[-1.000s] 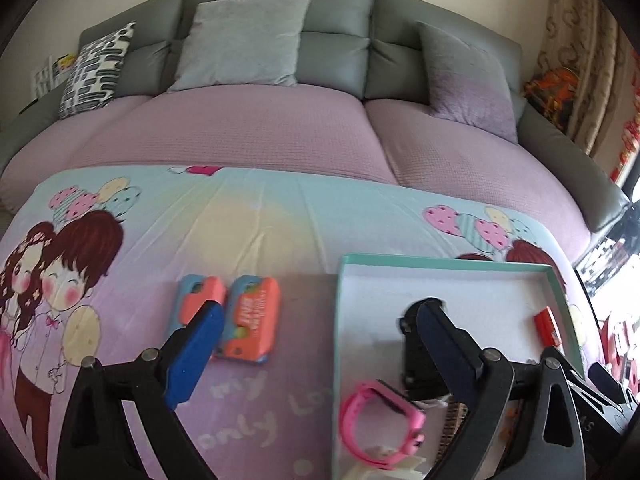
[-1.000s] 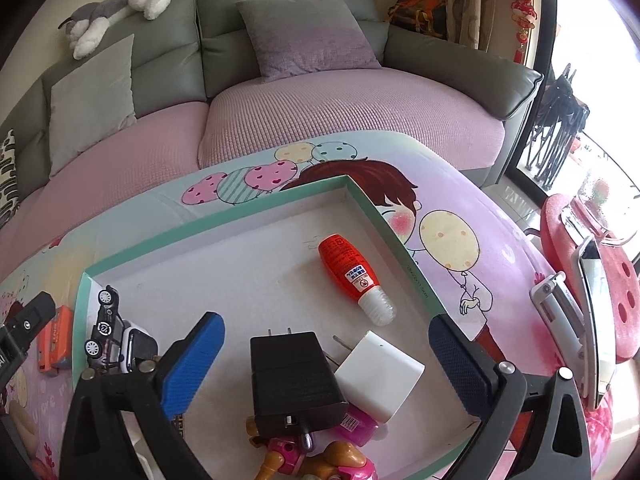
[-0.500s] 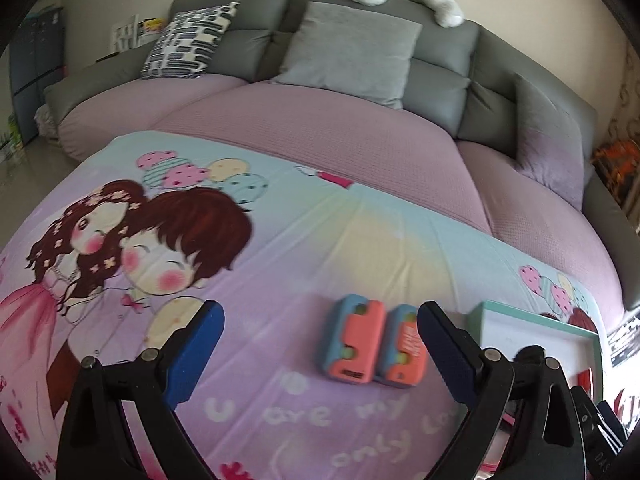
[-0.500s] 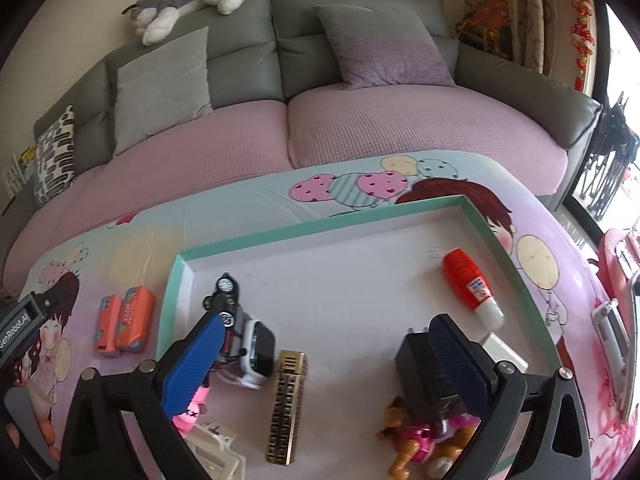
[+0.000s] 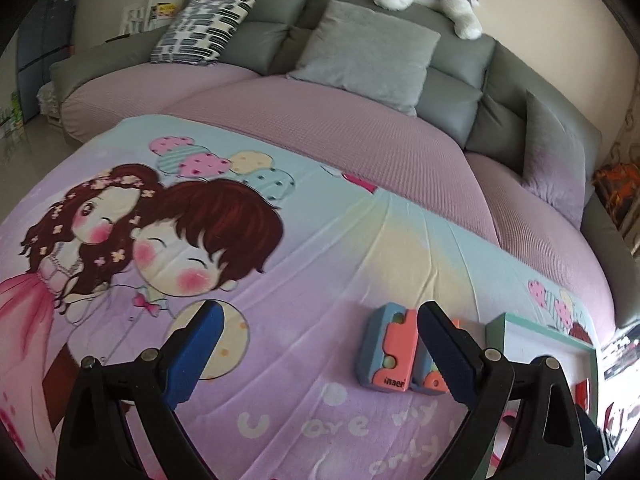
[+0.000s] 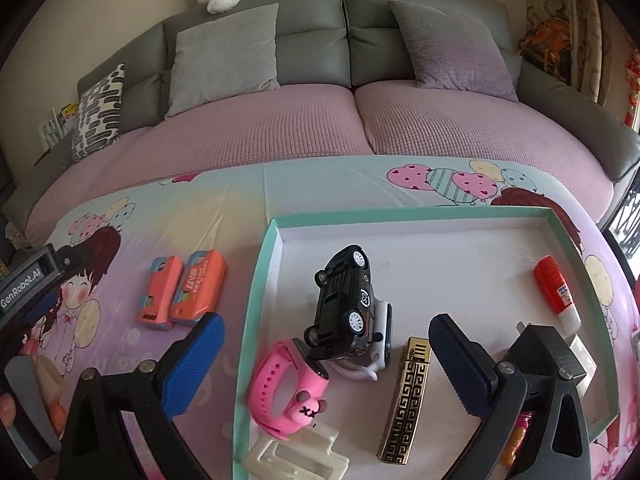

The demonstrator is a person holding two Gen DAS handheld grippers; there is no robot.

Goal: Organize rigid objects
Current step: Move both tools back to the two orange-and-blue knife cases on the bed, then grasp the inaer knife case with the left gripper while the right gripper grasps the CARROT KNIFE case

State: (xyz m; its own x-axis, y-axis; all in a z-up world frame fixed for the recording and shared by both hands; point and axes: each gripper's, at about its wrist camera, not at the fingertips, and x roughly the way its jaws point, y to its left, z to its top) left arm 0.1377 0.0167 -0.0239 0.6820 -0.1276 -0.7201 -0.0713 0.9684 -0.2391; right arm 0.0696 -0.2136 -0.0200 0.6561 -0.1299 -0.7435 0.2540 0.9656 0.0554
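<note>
Teal-rimmed tray [image 6: 256, 280] holds toy car [image 6: 346, 304], pink watch [image 6: 286, 392], patterned lighter [image 6: 406, 396], glue bottle [image 6: 556, 292]. Left tongs [image 5: 318, 334] and right tongs [image 6: 324, 354]: released, empty.

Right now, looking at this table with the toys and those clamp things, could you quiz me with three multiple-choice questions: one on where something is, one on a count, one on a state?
1. Where is the black toy car?
A. inside the teal-rimmed tray
B. on the sofa
C. on the floor

2. How many orange and blue cases lie on the cloth left of the tray?
A. one
B. two
C. four

3. What is the right tool doing?
A. clamped on the car
B. holding the pink watch
C. open, holding nothing

Answers:
1 A, the car lies tipped on its side within the tray's rim.
2 B, two sit side by side.
3 C, its blue pads stand wide apart with nothing gripped.
</note>
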